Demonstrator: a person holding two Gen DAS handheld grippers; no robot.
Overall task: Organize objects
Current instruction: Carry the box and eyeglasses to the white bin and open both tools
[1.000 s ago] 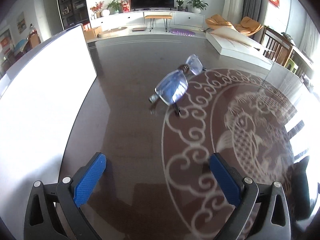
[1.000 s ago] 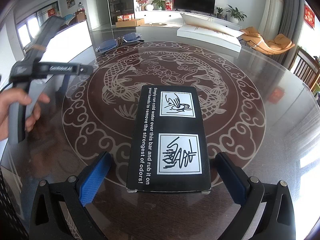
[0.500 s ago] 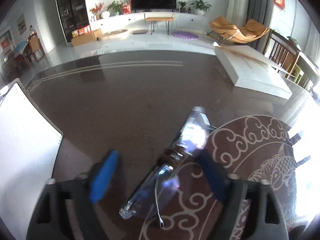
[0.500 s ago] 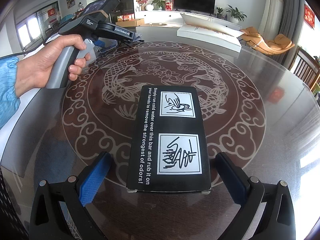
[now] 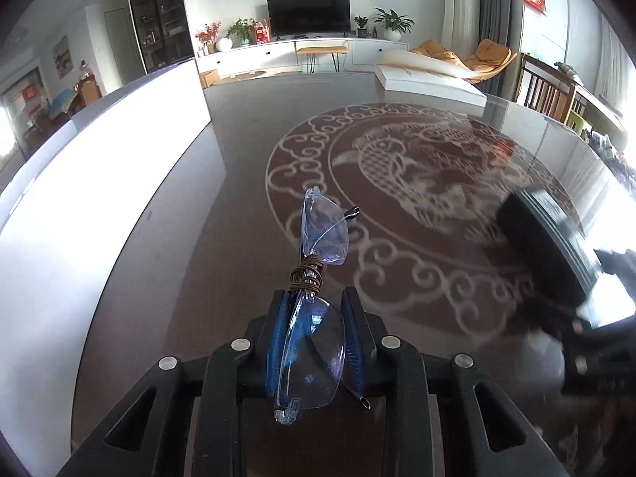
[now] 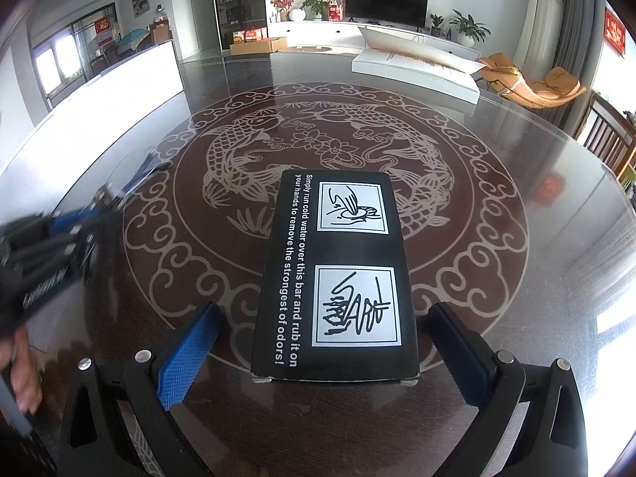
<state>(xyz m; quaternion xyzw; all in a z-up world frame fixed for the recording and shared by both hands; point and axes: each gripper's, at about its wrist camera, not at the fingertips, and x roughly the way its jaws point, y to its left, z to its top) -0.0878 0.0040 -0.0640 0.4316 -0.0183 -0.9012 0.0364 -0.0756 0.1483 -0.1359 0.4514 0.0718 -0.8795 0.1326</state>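
Eyeglasses [image 5: 314,310] are now in your left gripper [image 5: 316,342] — a second ago they lay free on the table with the blue pads spread wide on either side; now the pads are pressed onto one lens, the other lens and the cord-wrapped bridge sticking out ahead. They look lifted off the glass table [image 5: 397,278], though I can't tell for sure how clear they are. So the pick looks done, and the carry is likely what's next; where they go isn't shown.

Your right gripper [image 6: 322,348] hasn't moved — fingers spread, straddling the near end of the black box [image 6: 338,274], not touching it. Box lies flat on the table over the fish medallion, same spot as before. In the right wrist view your left gripper and hand are a blur at the left edge.

Counts: one pair of eyeglasses, one black box, two grippers, one white panel [image 5: 99,183] standing at the left, one flat white box [image 6: 413,69] at the far side.
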